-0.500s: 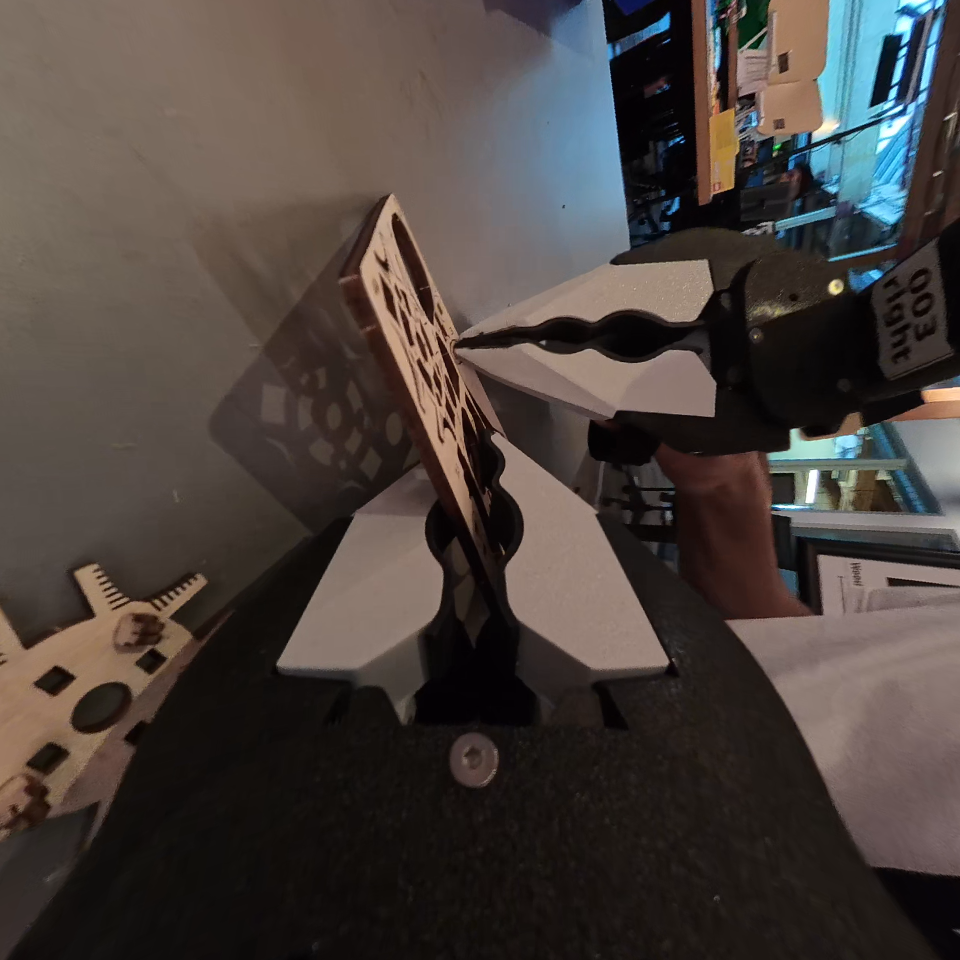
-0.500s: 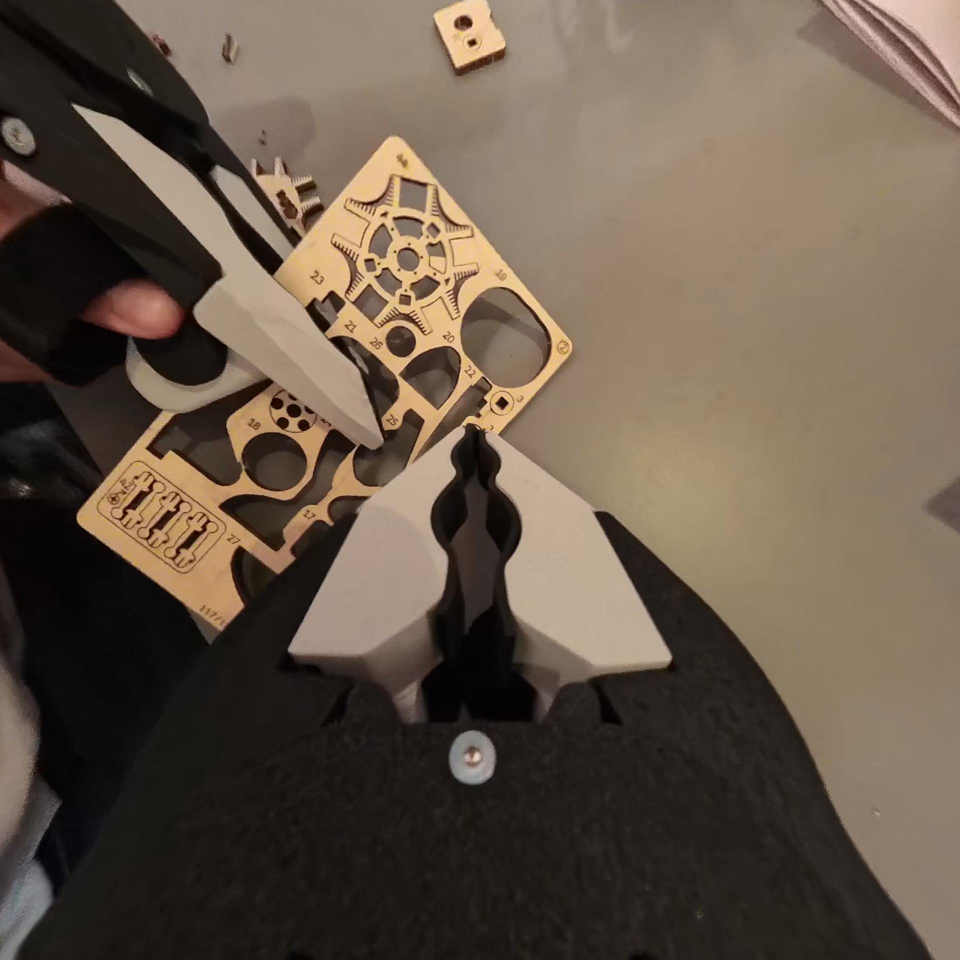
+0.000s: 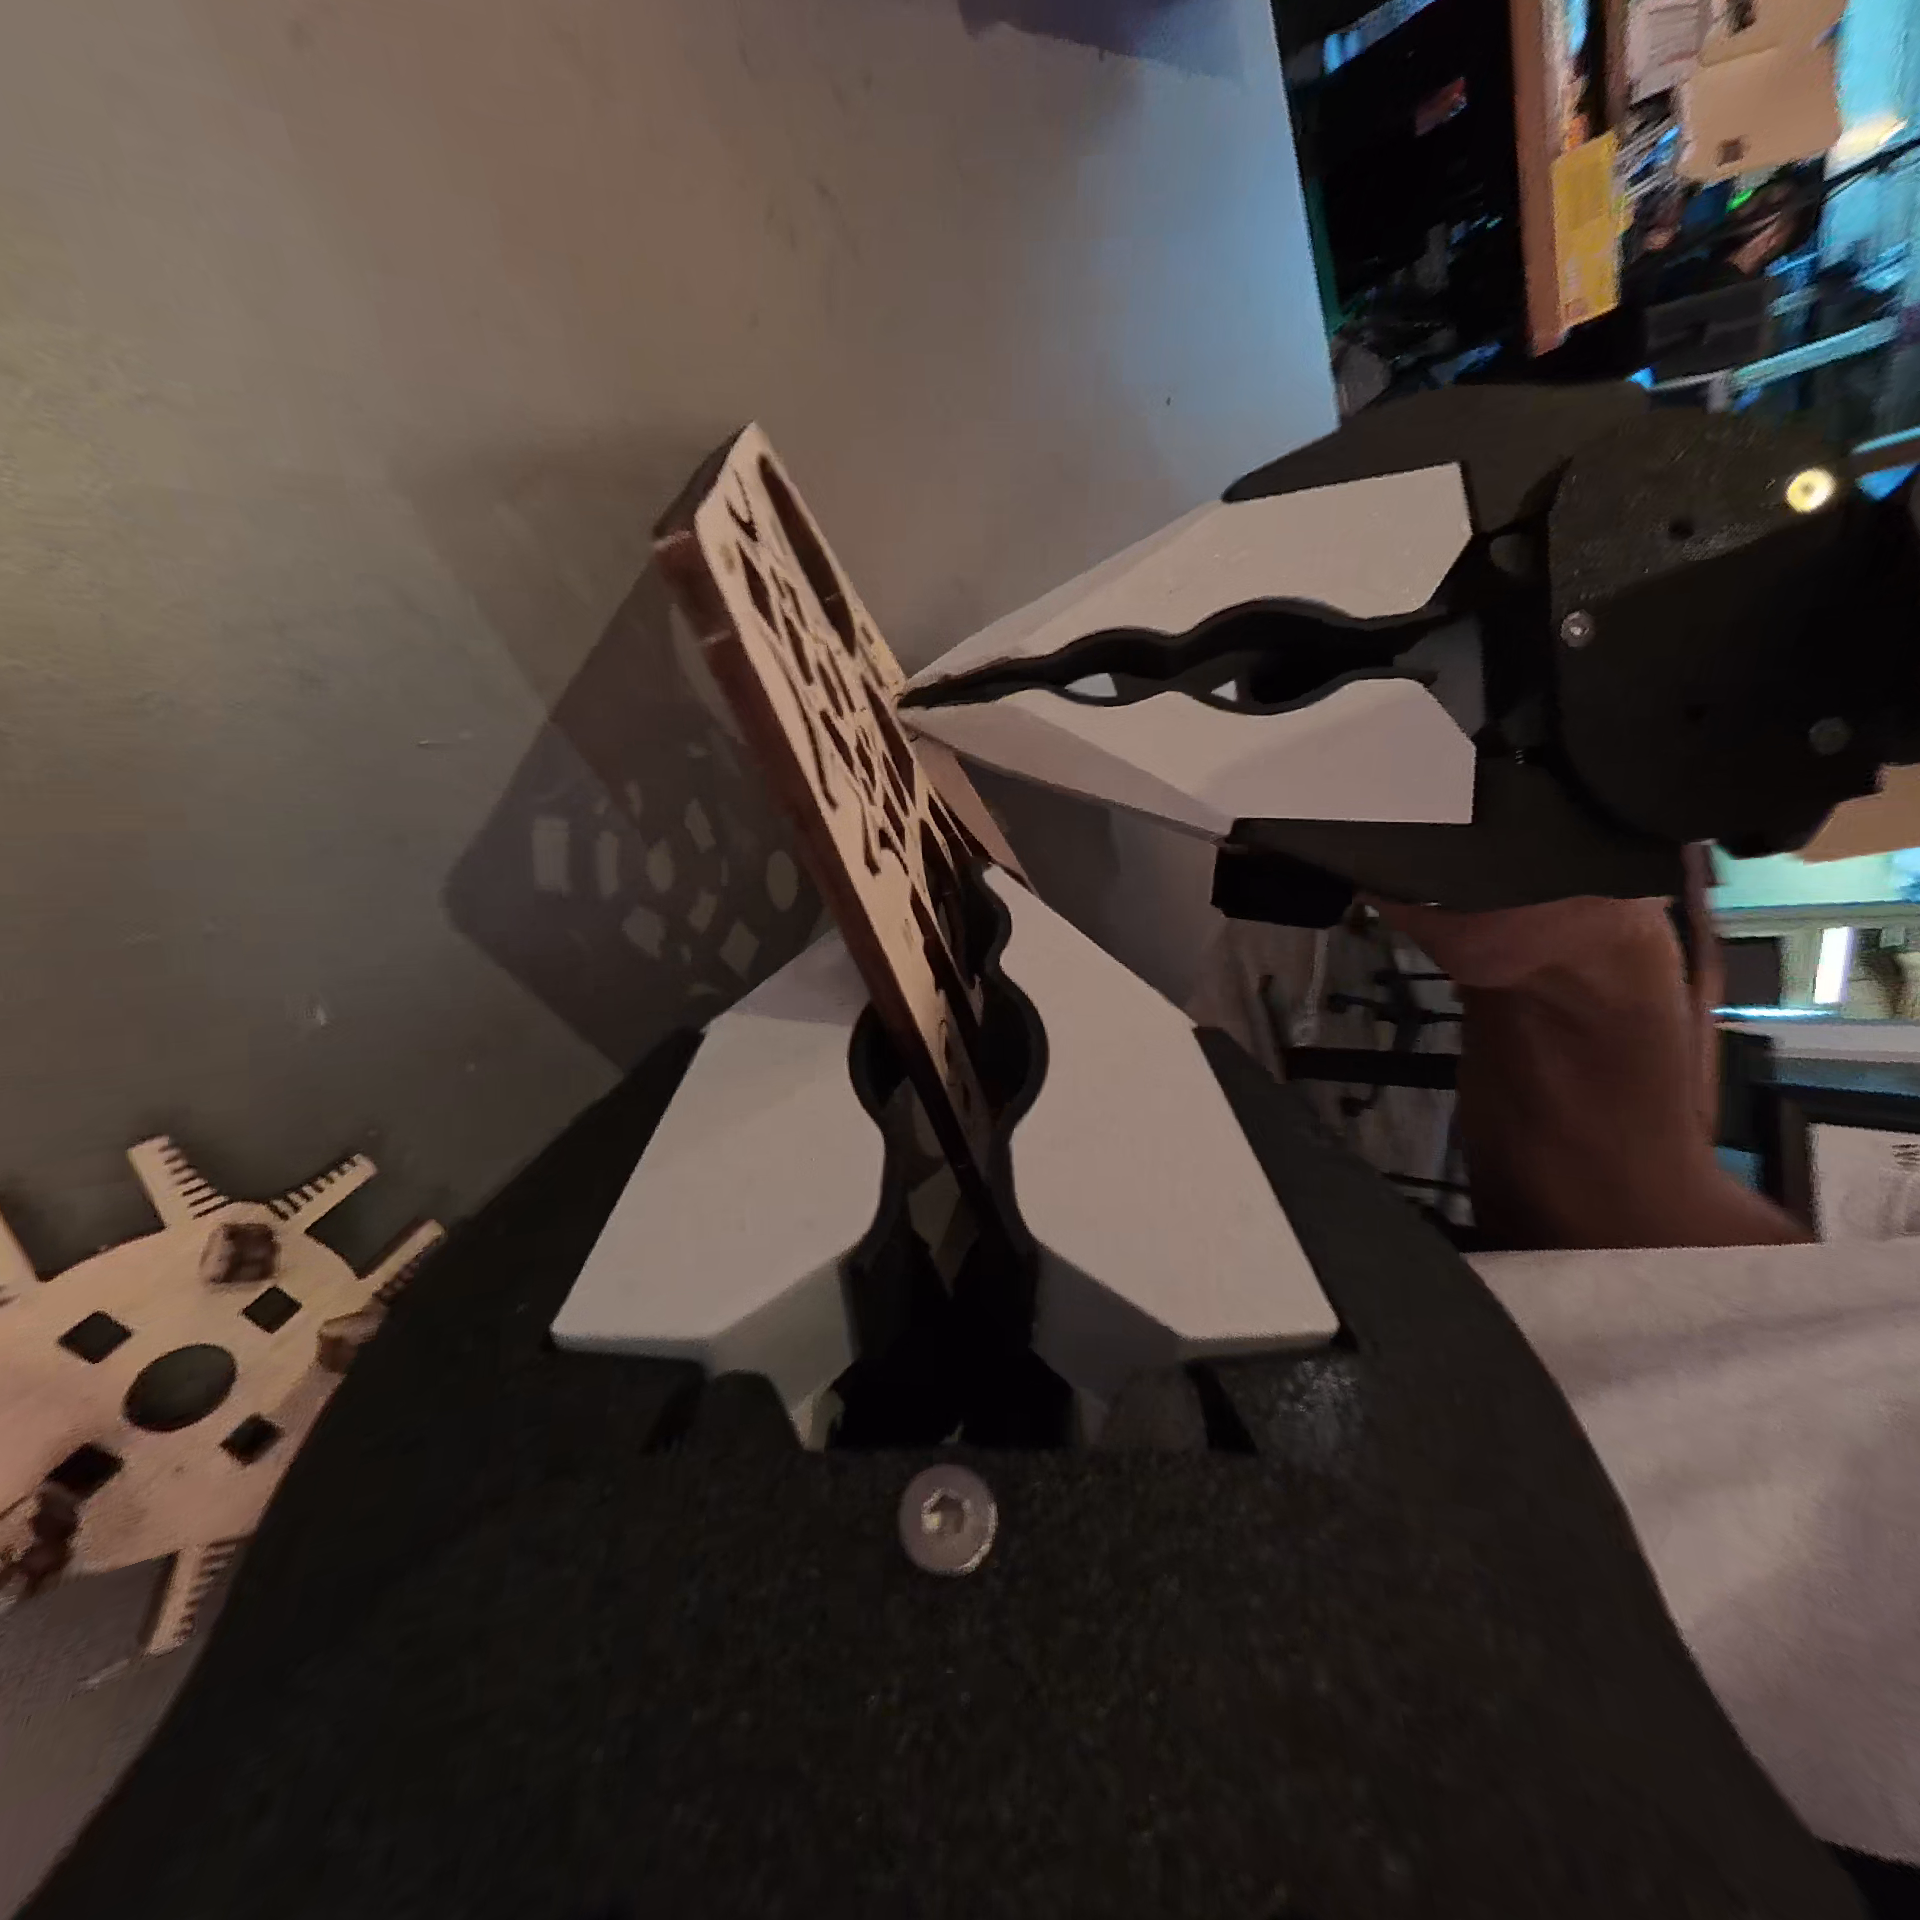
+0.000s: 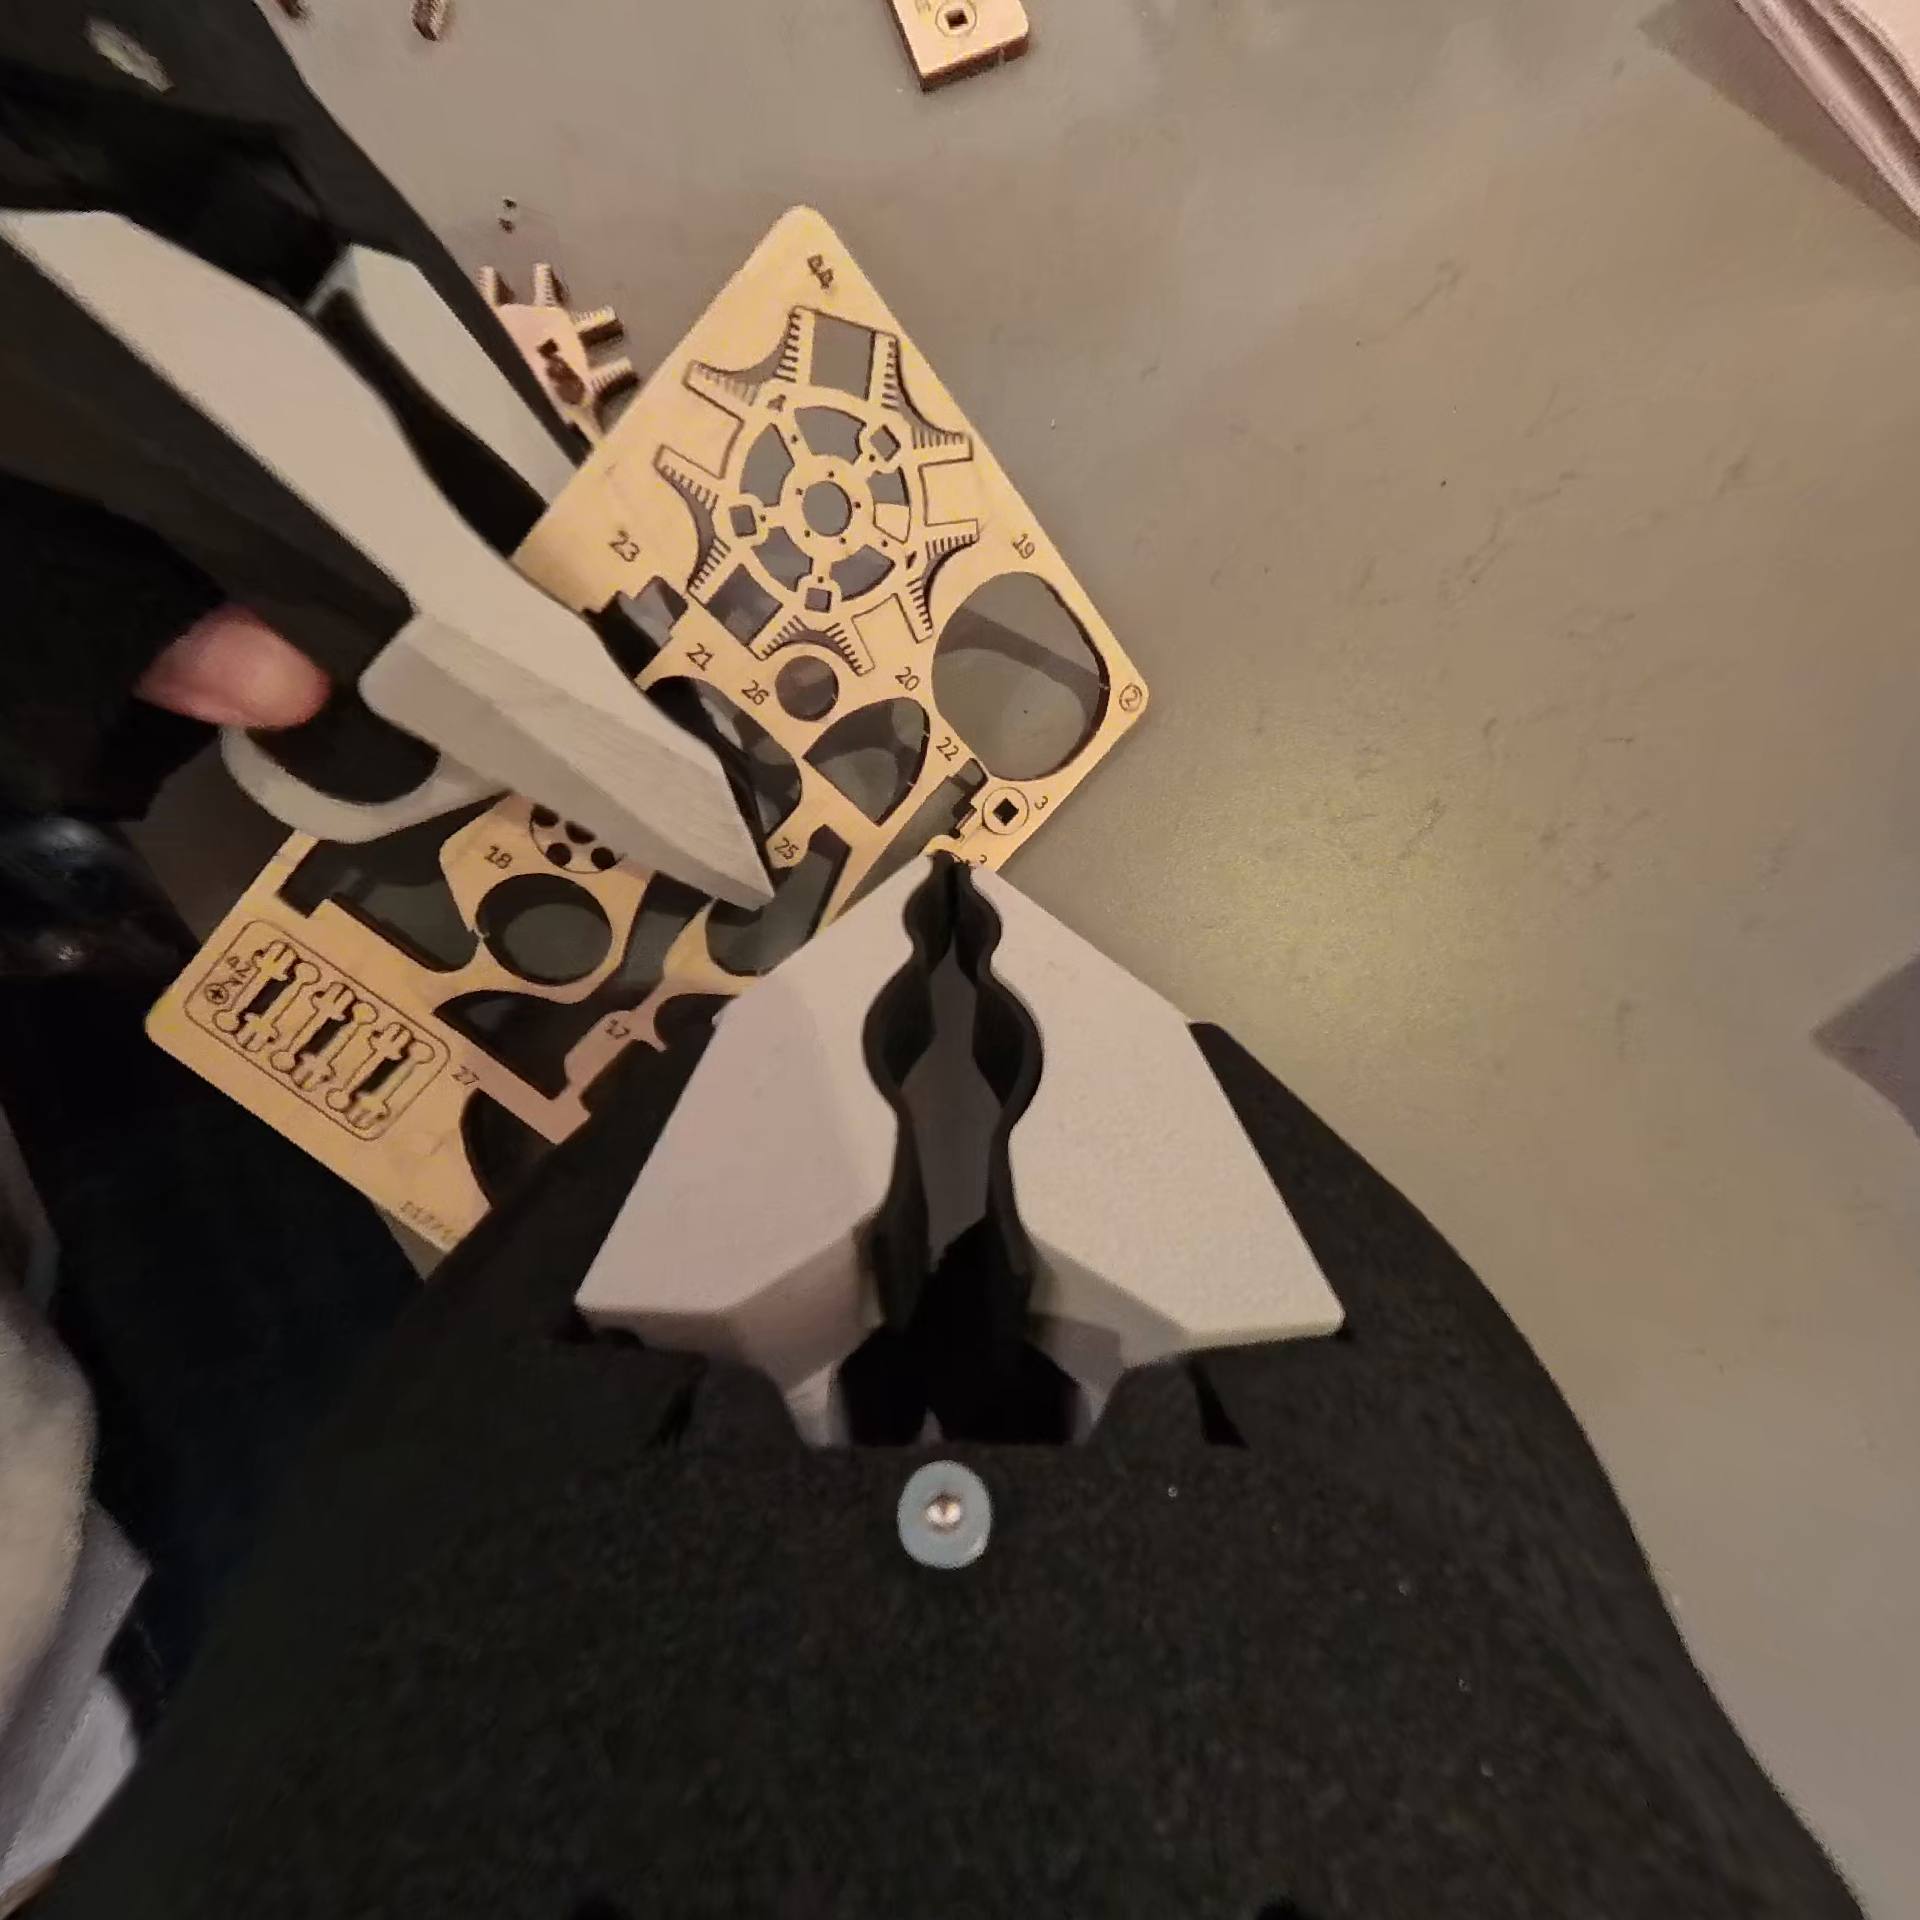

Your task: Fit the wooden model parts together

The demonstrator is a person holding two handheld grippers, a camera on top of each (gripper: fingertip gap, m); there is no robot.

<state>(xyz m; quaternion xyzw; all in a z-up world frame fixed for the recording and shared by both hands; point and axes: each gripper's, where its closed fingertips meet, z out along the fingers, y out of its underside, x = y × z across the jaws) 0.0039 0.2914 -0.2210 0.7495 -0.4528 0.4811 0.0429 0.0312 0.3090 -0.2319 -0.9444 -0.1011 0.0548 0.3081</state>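
Now the left gripper (image 3: 961, 1049) jaws clamp the sheet (image 3: 831, 748) tilted above the desk (image 3: 312, 416); the right gripper (image 4: 951, 868), jaws closed empty, touches the sheet's edge.

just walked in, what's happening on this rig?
A person is working two handheld tongs on a laser-cut wooden parts sheet. The left tongs are shut on the sheet, holding it tilted above the grey table. The right tongs, tips closed, are at the sheet's edge near a small square piece. A wooden gear part and a loose square block lie on the table.
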